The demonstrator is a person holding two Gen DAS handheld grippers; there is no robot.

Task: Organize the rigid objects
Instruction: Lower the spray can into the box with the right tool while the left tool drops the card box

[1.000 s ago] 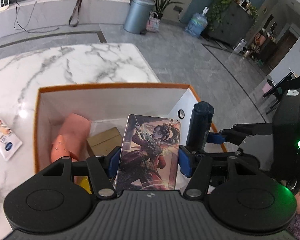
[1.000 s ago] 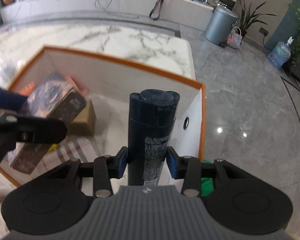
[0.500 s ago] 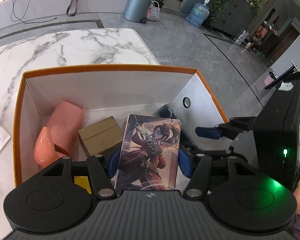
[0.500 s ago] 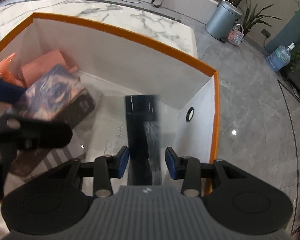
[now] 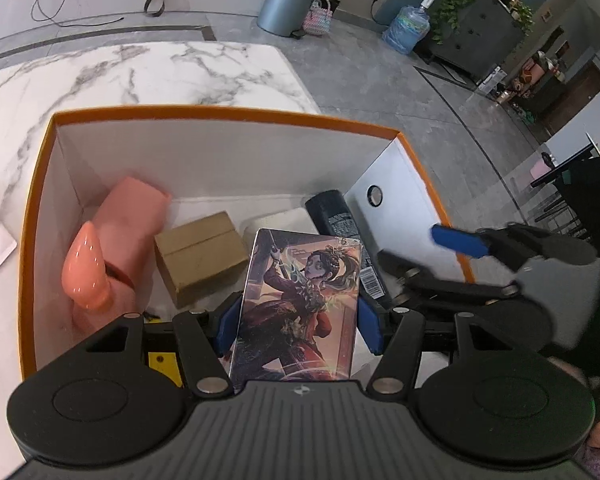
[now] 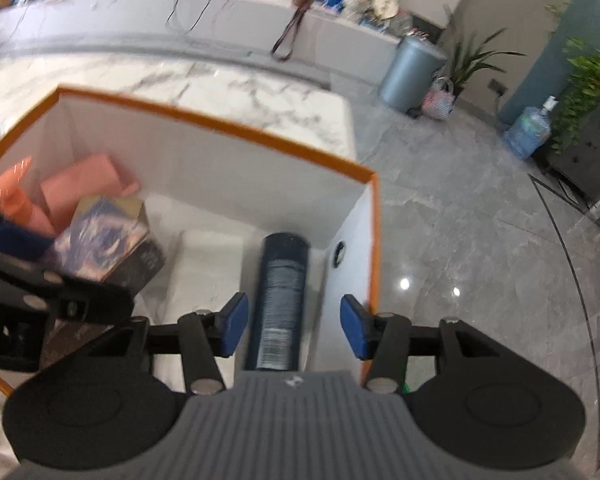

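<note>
Since the earlier frame the dark spray can [image 6: 280, 300] has left my right gripper [image 6: 293, 326]: its jaws have just been opening, and the can is now lying on the box floor at lower centre of the right view, along the right wall. The can is sitting between the blue pads [image 6: 232, 323] but I am seeing a gap on both sides, so nothing is gripped.

My left gripper [image 5: 297, 328] is clamping the illustrated card box [image 5: 300, 308] by its two long edges, at about half width, in the lower centre of the left view, over the orange-rimmed box [image 5: 227, 111]. Inside, at the left, a pink object [image 5: 111, 240] and a brown carton [image 5: 201, 258] are lying. The box is standing on the marble table [image 5: 139, 72].
</note>
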